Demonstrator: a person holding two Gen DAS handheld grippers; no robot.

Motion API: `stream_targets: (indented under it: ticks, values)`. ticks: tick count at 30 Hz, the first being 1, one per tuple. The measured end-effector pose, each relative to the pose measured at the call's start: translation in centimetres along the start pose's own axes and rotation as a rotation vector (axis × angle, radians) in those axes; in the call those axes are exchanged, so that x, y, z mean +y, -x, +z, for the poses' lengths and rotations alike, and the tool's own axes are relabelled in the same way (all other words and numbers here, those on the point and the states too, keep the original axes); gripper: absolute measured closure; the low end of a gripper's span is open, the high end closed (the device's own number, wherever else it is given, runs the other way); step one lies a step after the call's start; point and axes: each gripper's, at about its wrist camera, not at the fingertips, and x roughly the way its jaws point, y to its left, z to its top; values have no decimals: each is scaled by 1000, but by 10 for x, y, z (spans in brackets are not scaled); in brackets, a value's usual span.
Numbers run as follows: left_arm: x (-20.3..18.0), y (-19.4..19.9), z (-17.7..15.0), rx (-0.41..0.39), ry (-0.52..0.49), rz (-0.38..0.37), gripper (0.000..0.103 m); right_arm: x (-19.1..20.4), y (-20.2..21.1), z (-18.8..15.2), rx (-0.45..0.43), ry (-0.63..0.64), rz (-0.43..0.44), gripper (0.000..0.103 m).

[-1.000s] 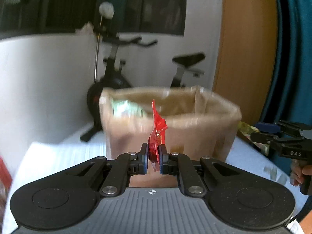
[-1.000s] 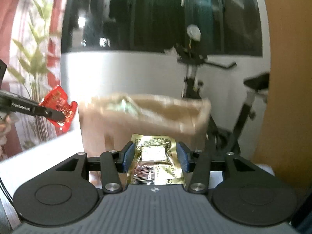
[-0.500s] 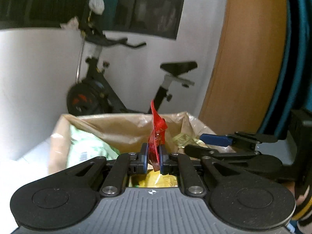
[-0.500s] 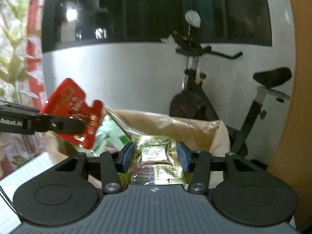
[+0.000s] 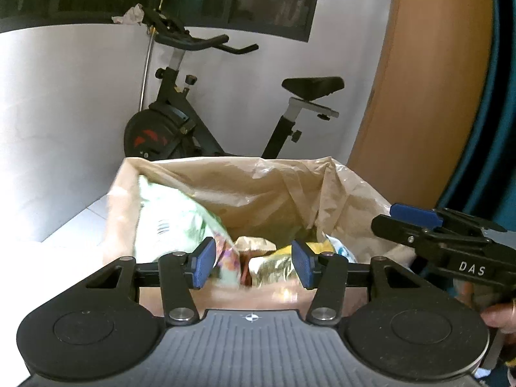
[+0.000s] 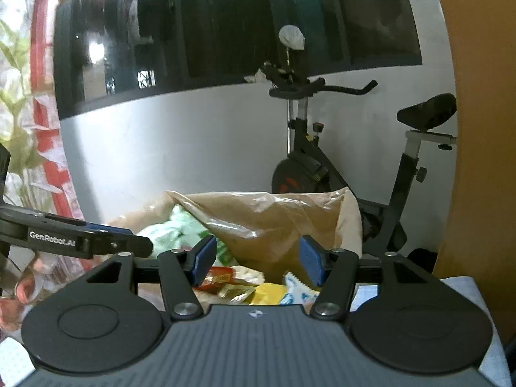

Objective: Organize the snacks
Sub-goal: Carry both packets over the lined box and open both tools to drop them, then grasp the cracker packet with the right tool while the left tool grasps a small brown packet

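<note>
Hovering over the snack box, both grippers' fingers spread, holding nothing.

White letters reading "DAS" stand on the black side of the right gripper as it shows at the right edge of the left wrist view. In the right wrist view, "GenRobot.AI" is printed in white along the black arm of the left gripper reaching in from the left. Print on the snack packets inside the brown paper bag is too blurred and small to read.
</note>
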Motion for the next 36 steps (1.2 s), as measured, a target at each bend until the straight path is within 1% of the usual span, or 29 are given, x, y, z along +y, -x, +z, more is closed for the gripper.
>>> stream_targets:
  ticks: [3,5,6,8,11,13,16,20,23,27,28,29,31,34,36]
  values:
    - [7,29,-15,-11,-11,5,49,10,17,-8,-12,13,19,43]
    - [13,44,-26,-9,-15,25,49,15,26,-15,-9,7,44,38]
    - [17,51,-31,-8,-14,29,49,17,31,-19,-10,2,57,38]
    - [26,63,-40,-6,-4,35,49,22,35,-24,-12,2,71,38]
    - [36,76,-54,-2,6,64,49,29,42,-34,-10,10,87,38]
    - [41,81,-64,6,17,81,50,35,46,-43,1,24,90,38]
    - [50,83,-79,24,35,82,50,40,47,-59,30,35,87,38]
    - [57,81,-96,60,35,94,51,37,47,-82,80,-12,88,38]
    - [62,74,-106,90,40,94,53,36,41,-102,142,-36,75,38]
    - [61,62,-121,127,25,113,55,35,28,-125,219,-47,51,38]
    - [60,60,-123,133,16,120,56,35,24,-130,251,-48,48,34]
    - [60,56,-126,140,9,126,56,36,18,-135,290,-43,46,27]
    - [60,53,-135,149,13,123,56,40,9,-144,349,-21,43,19]
    - [65,45,-144,168,29,119,57,46,-6,-156,413,8,29,15]
    - [69,42,-148,174,35,123,58,49,-19,-161,462,23,31,14]
